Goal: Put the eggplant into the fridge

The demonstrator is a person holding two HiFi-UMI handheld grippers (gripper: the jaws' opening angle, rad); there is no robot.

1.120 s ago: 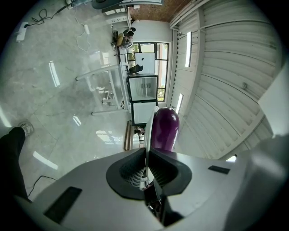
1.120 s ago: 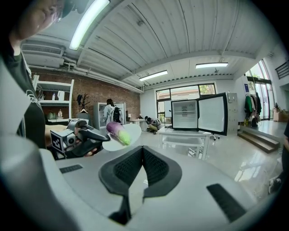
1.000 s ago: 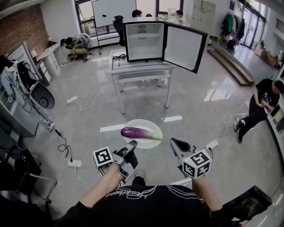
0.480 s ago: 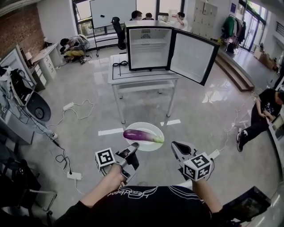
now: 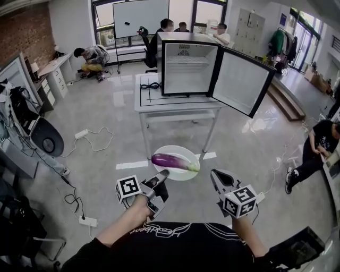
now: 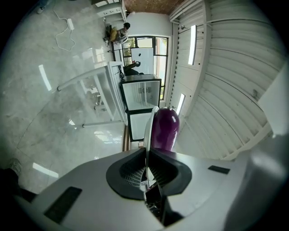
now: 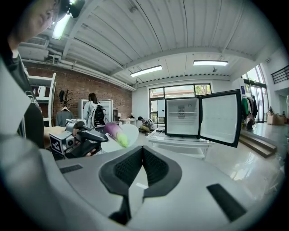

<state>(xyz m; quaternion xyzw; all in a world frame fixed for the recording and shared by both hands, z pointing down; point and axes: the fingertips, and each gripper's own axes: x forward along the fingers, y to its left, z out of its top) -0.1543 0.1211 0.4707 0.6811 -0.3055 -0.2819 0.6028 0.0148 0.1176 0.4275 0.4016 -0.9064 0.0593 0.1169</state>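
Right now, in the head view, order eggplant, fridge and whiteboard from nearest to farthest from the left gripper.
1. eggplant, on the plate the left gripper holds.
2. fridge, on the table ahead.
3. whiteboard, against the far windows.

Your head camera looks steeply down over the left gripper and right gripper toward the fridge well ahead of them. Each gripper camera rides close behind its own jaws, the left one rolled sideways. All three share that fridge and the plate at the left claw's tip.
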